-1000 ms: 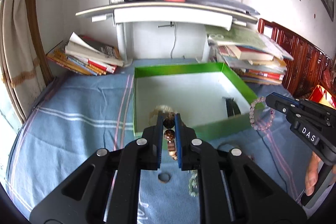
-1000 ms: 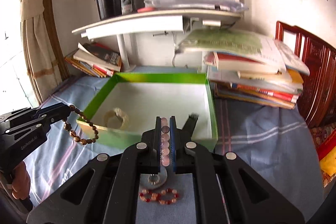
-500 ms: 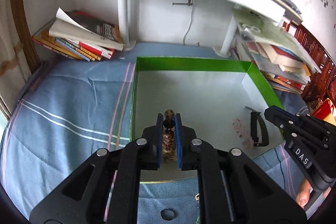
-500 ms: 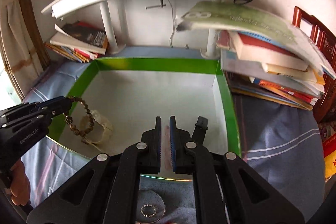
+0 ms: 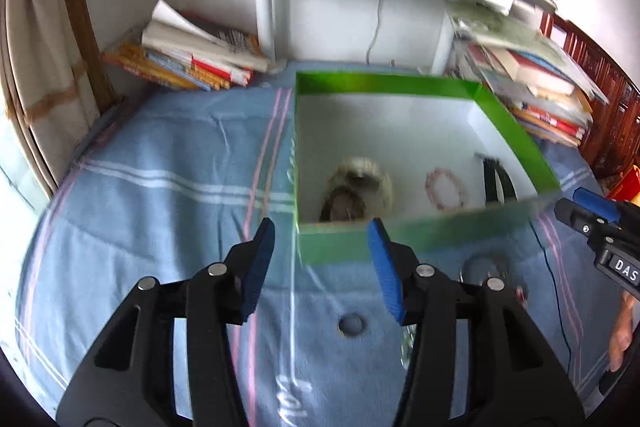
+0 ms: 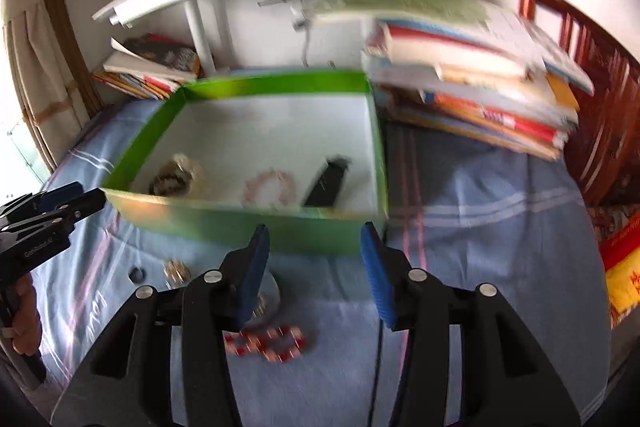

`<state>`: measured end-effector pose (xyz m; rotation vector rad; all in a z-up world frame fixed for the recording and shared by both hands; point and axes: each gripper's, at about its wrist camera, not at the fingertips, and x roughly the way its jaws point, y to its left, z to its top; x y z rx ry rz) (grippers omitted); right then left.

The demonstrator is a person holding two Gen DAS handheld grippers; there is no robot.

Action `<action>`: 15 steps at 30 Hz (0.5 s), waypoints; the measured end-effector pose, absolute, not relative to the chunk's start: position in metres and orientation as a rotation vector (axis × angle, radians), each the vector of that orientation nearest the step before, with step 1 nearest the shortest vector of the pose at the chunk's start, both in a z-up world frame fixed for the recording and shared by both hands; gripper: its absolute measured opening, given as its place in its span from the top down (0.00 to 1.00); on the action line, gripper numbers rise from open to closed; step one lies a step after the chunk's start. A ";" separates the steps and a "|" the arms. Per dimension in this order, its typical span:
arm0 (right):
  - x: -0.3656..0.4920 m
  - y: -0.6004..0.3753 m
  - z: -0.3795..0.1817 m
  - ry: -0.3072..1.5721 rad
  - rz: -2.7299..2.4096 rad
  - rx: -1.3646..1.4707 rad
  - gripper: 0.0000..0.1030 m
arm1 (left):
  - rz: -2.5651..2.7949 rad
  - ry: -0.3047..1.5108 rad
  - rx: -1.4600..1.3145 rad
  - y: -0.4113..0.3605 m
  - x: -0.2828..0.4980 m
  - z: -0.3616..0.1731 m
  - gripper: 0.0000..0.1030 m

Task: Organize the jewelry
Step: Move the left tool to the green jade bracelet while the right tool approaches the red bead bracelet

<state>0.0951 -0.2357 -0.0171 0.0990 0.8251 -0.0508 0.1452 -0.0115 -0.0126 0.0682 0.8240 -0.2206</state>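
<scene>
Both the left gripper [image 5: 320,259] and right gripper [image 6: 314,263] gape empty; next, the red-beaded bracelet [image 6: 266,343] at 6 o'clock needs lifting into the green-walled cardboard box [image 6: 248,225]

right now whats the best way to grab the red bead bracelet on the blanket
The red bead bracelet lies flat on the blue blanket as an open loop, just below the open right gripper. Probably best to come straight down from above and pinch across one strand on its right side, one finger inside the loop and one outside. The left side lies close to a round silver disc, so steer clear there.
</scene>
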 end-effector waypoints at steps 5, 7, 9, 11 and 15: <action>0.087 -0.244 -0.056 0.939 -0.058 0.148 0.54 | -0.273 0.903 0.134 -0.026 0.124 -0.046 0.50; 0.086 -0.241 -0.063 0.964 -0.042 0.147 0.54 | -0.298 0.919 0.167 -0.033 0.115 -0.054 0.49; 0.084 -0.232 -0.067 0.975 -0.014 0.126 0.54 | -0.327 0.923 0.181 -0.037 0.108 -0.058 0.47; 0.083 -0.223 -0.070 0.983 0.008 0.099 0.54 | -0.348 0.930 0.184 -0.040 0.103 -0.061 0.46; 0.079 -0.212 -0.078 1.004 0.038 0.072 0.54 | -0.398 0.954 0.186 -0.048 0.099 -0.068 0.46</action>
